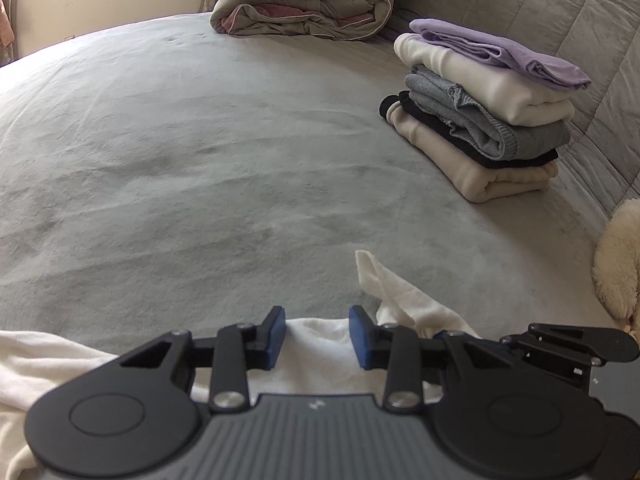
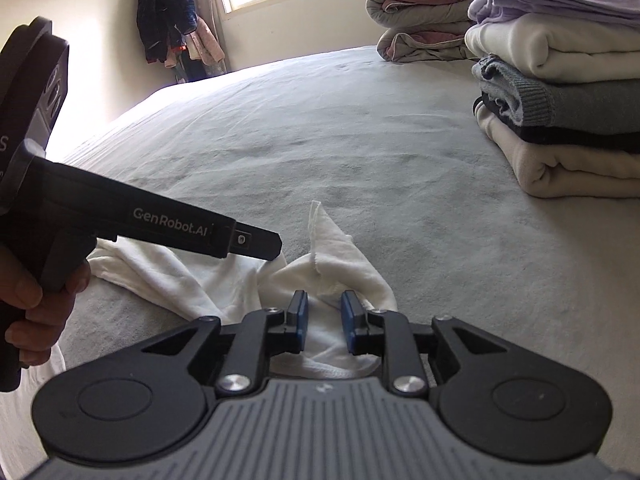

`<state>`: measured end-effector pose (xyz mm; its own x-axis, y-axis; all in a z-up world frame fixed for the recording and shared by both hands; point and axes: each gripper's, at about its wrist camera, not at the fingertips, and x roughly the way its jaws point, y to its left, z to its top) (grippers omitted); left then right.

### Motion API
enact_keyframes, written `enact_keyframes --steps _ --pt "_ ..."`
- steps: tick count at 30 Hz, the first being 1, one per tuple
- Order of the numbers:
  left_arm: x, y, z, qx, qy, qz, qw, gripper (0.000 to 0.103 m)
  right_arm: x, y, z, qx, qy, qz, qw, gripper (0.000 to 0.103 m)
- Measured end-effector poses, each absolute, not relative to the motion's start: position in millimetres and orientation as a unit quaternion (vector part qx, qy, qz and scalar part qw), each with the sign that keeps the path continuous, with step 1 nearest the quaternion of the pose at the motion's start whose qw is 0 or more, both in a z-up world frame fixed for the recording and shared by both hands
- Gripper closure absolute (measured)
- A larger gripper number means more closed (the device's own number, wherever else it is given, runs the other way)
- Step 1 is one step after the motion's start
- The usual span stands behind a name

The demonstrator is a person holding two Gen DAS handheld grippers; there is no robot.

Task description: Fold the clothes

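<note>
Your bed [image 1: 180,152] serves as the folding surface; most of its grey cover lies bare. At its far right side a stack of folded clothes [image 1: 480,120] is parked clear of it. The white garment [image 2: 192,280] lies crumpled at the near edge. Your left gripper [image 1: 318,338] and right gripper [image 2: 324,322] hang over it, jaws parted, grasping nothing, likely seeking an edge.

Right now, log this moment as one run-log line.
crumpled white garment: unfolded on grey bedsheet | left gripper: open | right gripper: open | folded stack: five items
</note>
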<state>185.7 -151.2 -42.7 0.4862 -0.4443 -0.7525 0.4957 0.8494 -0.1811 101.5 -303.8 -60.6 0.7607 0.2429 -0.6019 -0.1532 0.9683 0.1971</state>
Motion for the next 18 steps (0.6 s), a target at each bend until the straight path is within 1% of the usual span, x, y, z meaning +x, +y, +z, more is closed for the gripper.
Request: enact_keyframes --steps 3,4,5,8,9,10,11,15,16,17,18 --pt "189 -154 -44 0.023 0.429 -0.278 0.859 0.067 100 -307 -61 0.066 0.323 0.098 0.939 0.079" --pt "190 -156 -44 0.023 0.428 -0.280 0.859 0.067 100 -309 -61 0.065 0.322 0.092 0.940 0.082" --pt "191 -158 -45 0.022 0.428 -0.282 0.858 0.067 100 -311 -61 0.066 0.321 0.082 0.941 0.090" --pt "195 -164 -45 0.020 0.427 -0.291 0.856 0.067 98 -323 -57 0.082 0.317 0.047 0.944 0.090" --pt "196 -167 -45 0.020 0.426 -0.294 0.855 0.067 98 -327 -55 0.086 0.316 0.035 0.944 0.089" --pt "197 -169 -45 0.019 0.426 -0.297 0.855 0.067 97 -330 -54 0.088 0.316 0.024 0.944 0.081" --pt "198 -171 -45 0.018 0.425 -0.300 0.854 0.067 97 -334 -54 0.091 0.316 0.013 0.944 0.078" --pt "203 -179 -45 0.016 0.423 -0.311 0.851 0.067 97 -354 -53 0.139 0.322 0.010 0.936 0.078" --pt "204 -180 -44 0.010 0.421 -0.317 0.850 0.067 96 -357 -52 0.150 0.322 0.012 0.935 0.076" --pt "206 -181 -43 0.002 0.418 -0.323 0.849 0.066 95 -358 -52 0.159 0.319 0.012 0.934 0.066" --pt "207 -182 -42 -0.006 0.416 -0.329 0.848 0.063 95 -360 -52 0.168 0.316 0.013 0.934 0.059"
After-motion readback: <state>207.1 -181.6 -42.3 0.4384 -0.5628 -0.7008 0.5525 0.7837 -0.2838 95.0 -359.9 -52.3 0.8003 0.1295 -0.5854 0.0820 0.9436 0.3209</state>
